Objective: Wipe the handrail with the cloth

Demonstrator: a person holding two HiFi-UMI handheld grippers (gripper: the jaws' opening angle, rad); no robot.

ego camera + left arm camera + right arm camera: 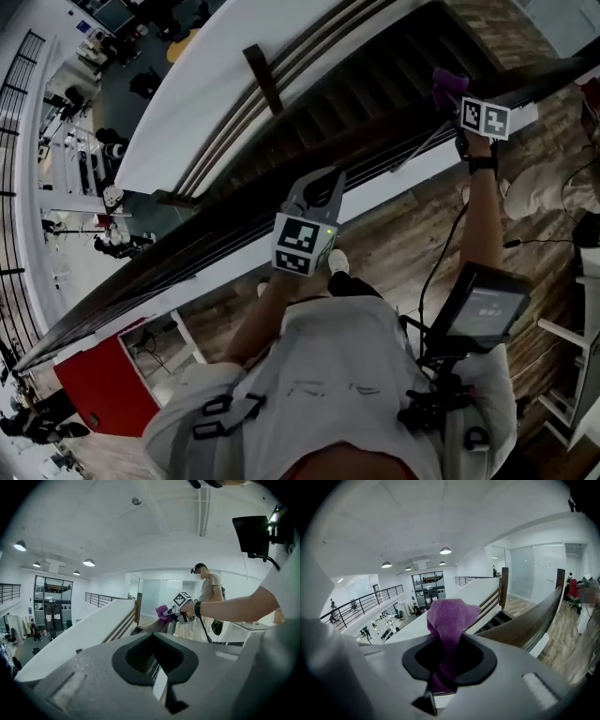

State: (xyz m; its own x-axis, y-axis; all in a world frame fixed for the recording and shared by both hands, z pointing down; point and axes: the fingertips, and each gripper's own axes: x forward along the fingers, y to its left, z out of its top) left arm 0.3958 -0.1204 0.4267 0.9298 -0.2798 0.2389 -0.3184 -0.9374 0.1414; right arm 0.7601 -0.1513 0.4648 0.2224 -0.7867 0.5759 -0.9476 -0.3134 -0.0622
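Our right tongs (457, 101) are clamped on the crumpled purple terry cloth (448, 84). It sticks up from between the jaws, close beside the long dark wooden handrail (187, 251) at the top of the brown wooden stairs (375, 103); we cannot tell whether it touches the wood. Our left tongs (322, 183) are pressed together with nothing between them, near the same rail and well apart from the right ones.
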